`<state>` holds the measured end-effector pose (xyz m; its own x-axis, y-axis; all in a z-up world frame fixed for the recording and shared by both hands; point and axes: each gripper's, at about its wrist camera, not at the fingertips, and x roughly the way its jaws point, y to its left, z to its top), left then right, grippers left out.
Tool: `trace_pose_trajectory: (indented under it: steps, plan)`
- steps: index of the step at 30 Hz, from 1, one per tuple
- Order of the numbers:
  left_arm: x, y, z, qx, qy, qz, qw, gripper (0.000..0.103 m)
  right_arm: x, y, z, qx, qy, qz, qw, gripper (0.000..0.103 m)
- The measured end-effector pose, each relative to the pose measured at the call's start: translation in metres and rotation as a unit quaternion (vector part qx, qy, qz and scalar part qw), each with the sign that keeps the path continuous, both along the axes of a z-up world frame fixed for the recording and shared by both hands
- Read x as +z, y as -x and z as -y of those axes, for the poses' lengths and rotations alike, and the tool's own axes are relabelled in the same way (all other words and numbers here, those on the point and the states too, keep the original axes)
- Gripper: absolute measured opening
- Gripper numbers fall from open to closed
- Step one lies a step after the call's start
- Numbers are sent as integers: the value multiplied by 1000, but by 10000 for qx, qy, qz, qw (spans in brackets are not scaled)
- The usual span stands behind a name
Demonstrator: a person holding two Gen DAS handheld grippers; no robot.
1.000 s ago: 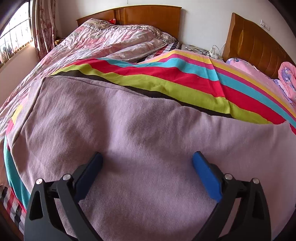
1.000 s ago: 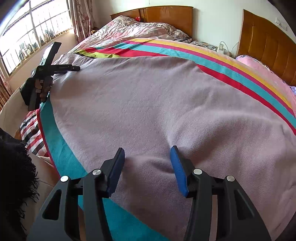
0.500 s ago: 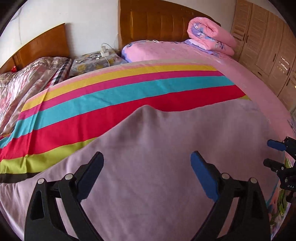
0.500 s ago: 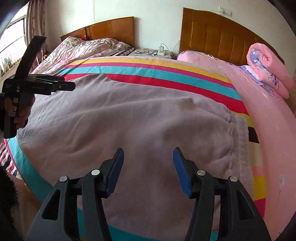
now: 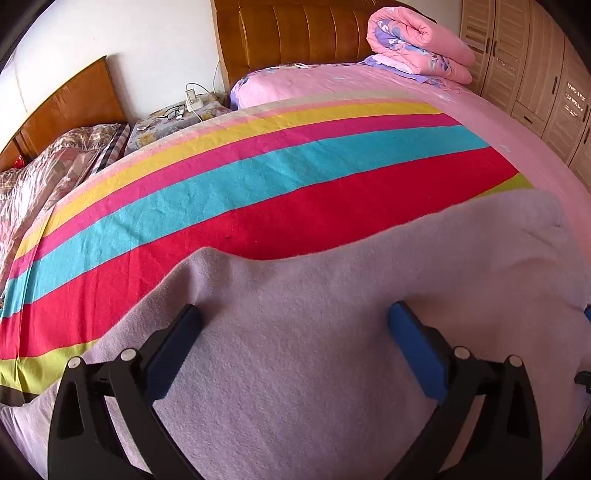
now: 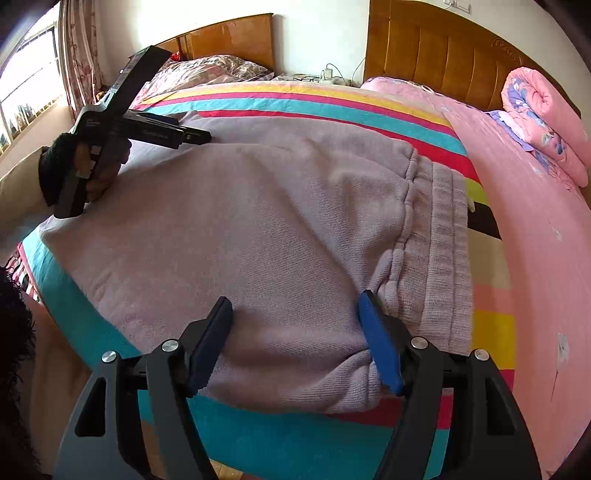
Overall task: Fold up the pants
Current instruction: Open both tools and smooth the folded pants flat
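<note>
lilac knit pants flat on striped blanket, near edge cut off | left gripper above pants, opening wide, empty | right gripper at waistband, opening, gripping nothing

Two beds stand side by side against a white wall, each with a wooden headboard. A cluttered nightstand sits between them, holding what looks like a charger and glasses. Pale louvred wardrobe doors line one side. Daylight enters through a window with a patterned curtain. A rolled pink quilt lies near the headboard.
</note>
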<state>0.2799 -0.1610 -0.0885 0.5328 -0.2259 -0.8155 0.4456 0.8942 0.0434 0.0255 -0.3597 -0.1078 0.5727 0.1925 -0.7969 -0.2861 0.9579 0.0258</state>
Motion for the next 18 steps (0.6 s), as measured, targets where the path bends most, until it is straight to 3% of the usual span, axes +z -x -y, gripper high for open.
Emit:
trace_pose_trajectory:
  steps: [3, 6, 9, 13, 15, 18]
  plan:
    - [1, 1, -3, -3, 20, -3, 10000, 102, 15, -4, -11, 86, 187, 40, 9998, 68]
    - [2, 2, -4, 20, 26, 13, 10000, 102, 44, -22, -12, 77, -228, 462, 9986, 71]
    - [2, 4, -3, 48, 27, 30, 10000, 102, 56, -58, -19, 110, -402, 561, 9976, 76]
    - [2, 5, -3, 66, 37, 39, 10000, 102, 38, -109, -34, 472, -154, 141, 9987, 76]
    - [2, 5, -3, 70, 41, 40, 10000, 102, 22, -130, -27, 338, 121, -106, 9993, 76]
    - [2, 7, -4, 82, 40, 49, 9999, 102, 26, -139, 2, -19, -451, -201, 9988, 76]
